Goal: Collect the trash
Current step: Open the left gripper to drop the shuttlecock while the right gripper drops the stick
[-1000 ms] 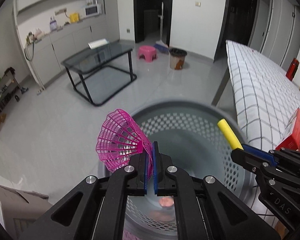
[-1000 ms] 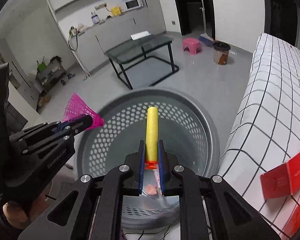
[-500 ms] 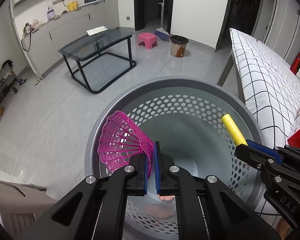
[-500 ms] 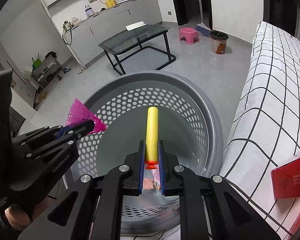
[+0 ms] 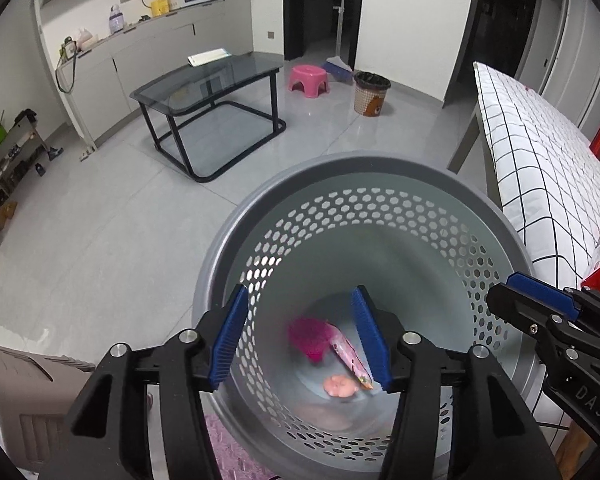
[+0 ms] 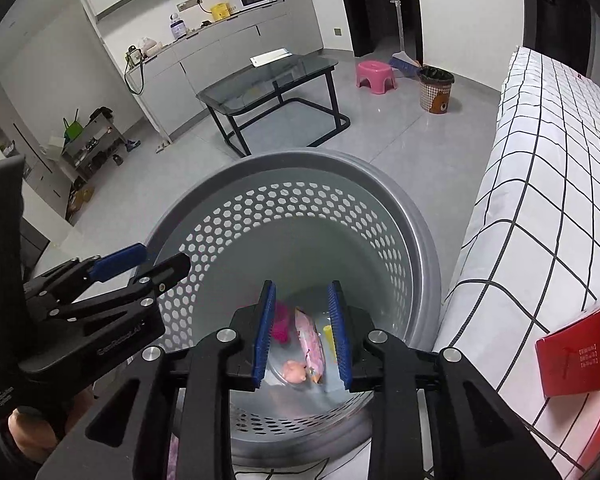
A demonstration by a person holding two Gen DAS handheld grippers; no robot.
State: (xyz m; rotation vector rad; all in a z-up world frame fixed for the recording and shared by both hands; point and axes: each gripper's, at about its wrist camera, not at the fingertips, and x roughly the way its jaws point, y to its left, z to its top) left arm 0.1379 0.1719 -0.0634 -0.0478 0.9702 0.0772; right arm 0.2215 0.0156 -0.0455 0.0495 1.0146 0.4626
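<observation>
Now both grippers hang over the round grey basket with holes (image 5: pixel 364 184). The left gripper (image 5: pixel 302 338) and right gripper (image 6: pixel 302 330) have jaws opening, nothing between them. The pink plastic shuttlecock (image 5: pixel 310 336) and yellow foam stick (image 6: pixel 329 336) lie inside. Best lift straight up.

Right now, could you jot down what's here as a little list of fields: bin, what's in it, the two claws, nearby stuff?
bin: grey perforated basket, on the floor by the checked table
in bin: pink shuttlecock, pink wrapper, yellow stick, peach lump
left gripper: over the bin, jaws opening, nothing between them
right gripper: over the bin, jaws opening, nothing between them
on table: red box
</observation>
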